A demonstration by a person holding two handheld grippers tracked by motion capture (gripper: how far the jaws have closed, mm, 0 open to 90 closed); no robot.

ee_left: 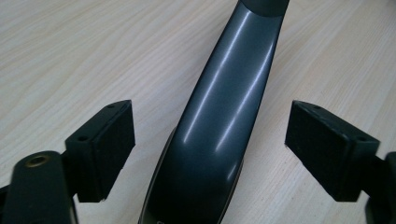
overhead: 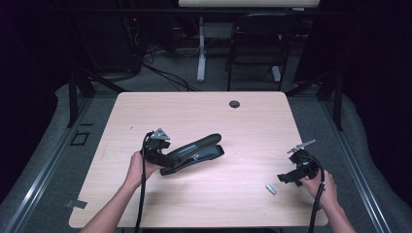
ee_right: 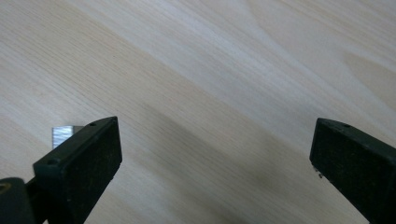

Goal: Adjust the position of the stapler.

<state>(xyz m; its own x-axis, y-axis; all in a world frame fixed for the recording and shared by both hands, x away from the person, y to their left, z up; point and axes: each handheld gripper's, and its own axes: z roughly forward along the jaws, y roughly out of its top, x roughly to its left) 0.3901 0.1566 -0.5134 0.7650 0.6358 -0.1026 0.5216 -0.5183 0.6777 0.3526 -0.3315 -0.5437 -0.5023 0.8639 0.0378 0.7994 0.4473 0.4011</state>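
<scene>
Black stapler [overhead: 194,153] at frame centre, left gripper [ee_left: 210,140] jaws apart astride its handle, pads clear, right gripper [ee_right: 215,154] spread wide over bare table [overhead: 194,109] lower right, staple strip [overhead: 270,189] beside, no lettering readable.

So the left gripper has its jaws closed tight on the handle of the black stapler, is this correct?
Not quite. The left gripper has the black stapler handle between its jaws, but the pads stand apart from it, with table visible on both sides. The left gripper view shows this.

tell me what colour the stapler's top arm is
Glossy dark grey, almost black; the stapler shows best in the left gripper view.
</scene>
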